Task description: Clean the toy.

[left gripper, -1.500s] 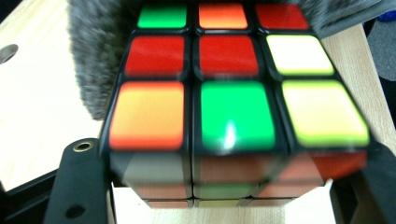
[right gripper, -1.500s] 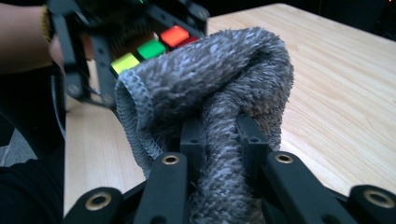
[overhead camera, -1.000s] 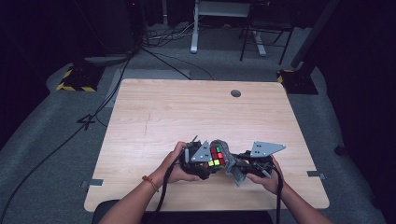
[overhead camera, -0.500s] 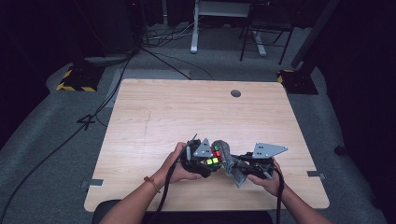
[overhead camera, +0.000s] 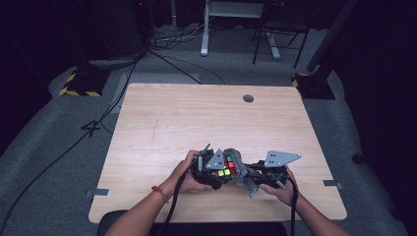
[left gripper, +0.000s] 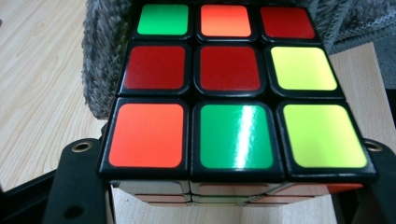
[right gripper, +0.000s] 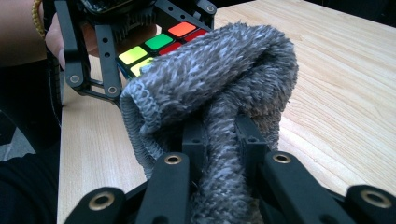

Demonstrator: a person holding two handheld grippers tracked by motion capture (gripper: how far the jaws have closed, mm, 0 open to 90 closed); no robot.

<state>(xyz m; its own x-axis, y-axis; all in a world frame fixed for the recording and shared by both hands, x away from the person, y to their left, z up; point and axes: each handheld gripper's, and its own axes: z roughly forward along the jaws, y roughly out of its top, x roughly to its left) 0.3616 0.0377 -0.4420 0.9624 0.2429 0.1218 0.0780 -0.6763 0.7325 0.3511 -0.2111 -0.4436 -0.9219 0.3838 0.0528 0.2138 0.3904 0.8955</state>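
The cube (left gripper: 233, 88) sits pinched in my left gripper (overhead camera: 212, 172) near the table's front edge; my right gripper (overhead camera: 253, 178), clamped on the cloth (right gripper: 219, 93), presses it against the cube's right side.

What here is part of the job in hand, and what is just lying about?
In use: puzzle cube, clamped in left gripper; grey cloth, clamped in right gripper, against the cube.
Lying about: floor cables, metal stand, chair legs.

Left hand-held gripper (overhead camera: 222, 169) and right hand-held gripper (overhead camera: 250, 177) both clamped, nose to nose at table's near edge.
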